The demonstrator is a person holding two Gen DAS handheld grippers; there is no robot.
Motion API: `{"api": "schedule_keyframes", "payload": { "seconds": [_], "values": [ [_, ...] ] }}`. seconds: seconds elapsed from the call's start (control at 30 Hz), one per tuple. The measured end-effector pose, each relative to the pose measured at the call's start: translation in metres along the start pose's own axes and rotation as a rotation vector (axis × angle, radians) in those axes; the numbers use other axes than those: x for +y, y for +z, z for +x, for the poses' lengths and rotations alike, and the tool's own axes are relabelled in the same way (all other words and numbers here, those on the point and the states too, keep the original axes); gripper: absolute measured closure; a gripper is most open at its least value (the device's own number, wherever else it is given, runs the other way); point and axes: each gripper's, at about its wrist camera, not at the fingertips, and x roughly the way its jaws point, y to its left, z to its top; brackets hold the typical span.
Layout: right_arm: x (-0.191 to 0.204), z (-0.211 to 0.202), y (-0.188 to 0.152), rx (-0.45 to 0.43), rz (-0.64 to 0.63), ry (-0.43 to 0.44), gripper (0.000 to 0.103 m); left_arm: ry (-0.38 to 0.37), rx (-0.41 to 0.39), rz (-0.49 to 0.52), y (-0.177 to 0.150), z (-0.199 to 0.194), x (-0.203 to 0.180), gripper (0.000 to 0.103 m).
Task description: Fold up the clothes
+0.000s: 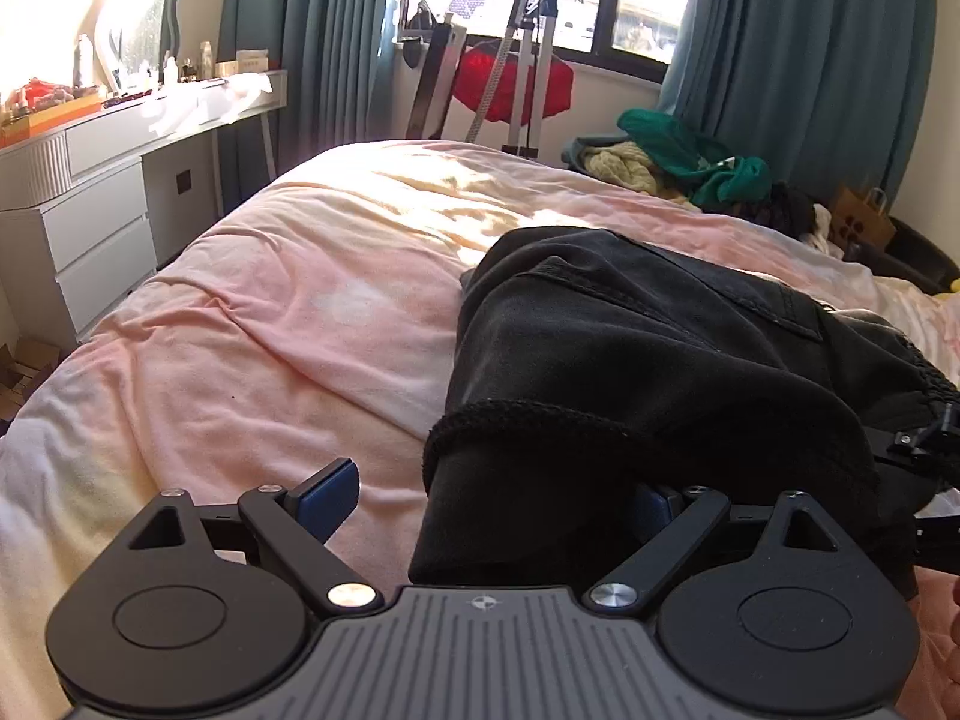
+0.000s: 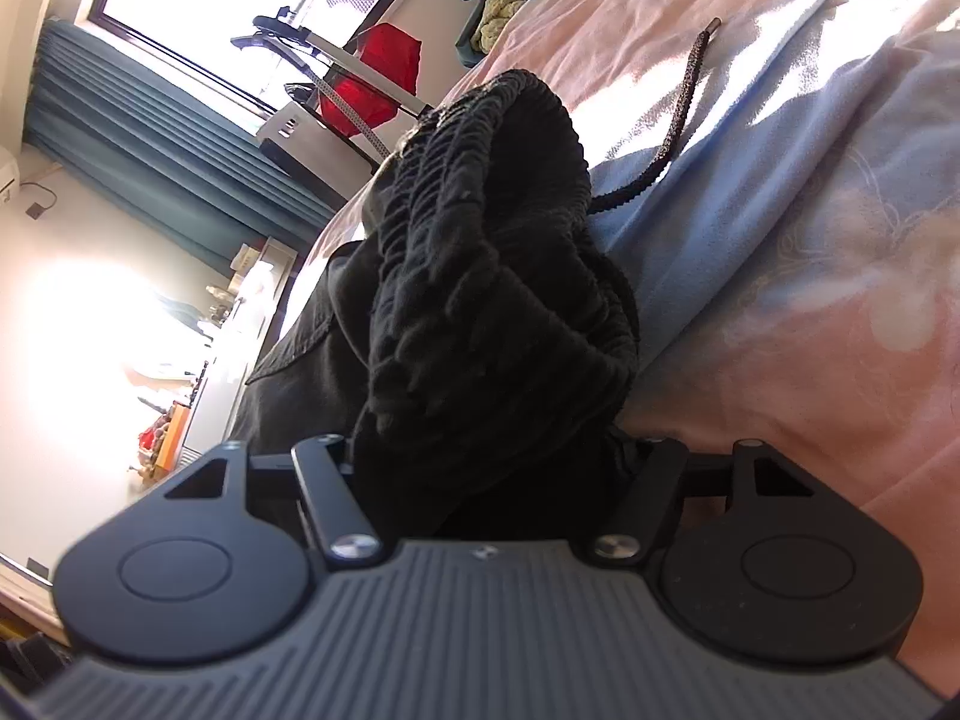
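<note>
Black pants (image 1: 630,372) sit bunched on the pink bed (image 1: 270,330), white dresser (image 1: 102,222) and teal curtains (image 1: 798,60) behind. Left gripper (image 1: 486,504) jaws spread wide around a fold; right gripper (image 2: 480,474) clamps the waistband (image 2: 498,276).

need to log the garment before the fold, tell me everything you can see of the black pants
The black pants are dark, soft-looking fabric, bunched and partly folded on the pink bedcover. Visible parts: a ribbed elastic waistband, a braided drawstring trailing over the cover, a stitched pocket seam, and a hemmed edge. The hem drapes between the left gripper's open fingers; the waistband end sits in the right gripper.
</note>
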Motion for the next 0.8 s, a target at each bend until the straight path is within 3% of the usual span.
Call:
{"api": "schedule_keyframes", "payload": {
  "seconds": [0.13, 0.23, 0.3, 0.43, 0.5, 0.6, 0.8],
  "values": [
    [-0.001, 0.000, -0.001, -0.003, 0.005, -0.003, 0.035, -0.173, -0.025, -0.005, 0.004, -0.031, 0.006, 0.002],
    [-0.002, -0.003, -0.003, -0.006, 0.005, -0.005, 0.035, -0.295, -0.056, -0.098, 0.016, -0.035, 0.023, 0.000],
    [-0.002, -0.003, -0.004, -0.008, 0.006, -0.005, 0.035, -0.327, -0.058, -0.198, 0.024, -0.022, 0.038, 0.000],
    [-0.001, -0.002, -0.004, -0.007, 0.005, -0.004, 0.035, -0.362, 0.047, -0.411, 0.037, 0.041, 0.071, 0.000],
    [-0.001, -0.002, -0.003, -0.006, 0.004, -0.004, 0.035, -0.378, 0.147, -0.466, 0.040, 0.079, 0.082, 0.000],
    [-0.003, -0.001, -0.003, -0.007, 0.005, 0.000, 0.035, -0.465, 0.201, -0.543, 0.042, 0.109, 0.091, 0.000],
    [-0.001, -0.002, -0.004, -0.014, 0.003, -0.003, 0.035, -0.569, 0.309, -0.518, 0.052, 0.147, 0.084, 0.000]
  ]
}}
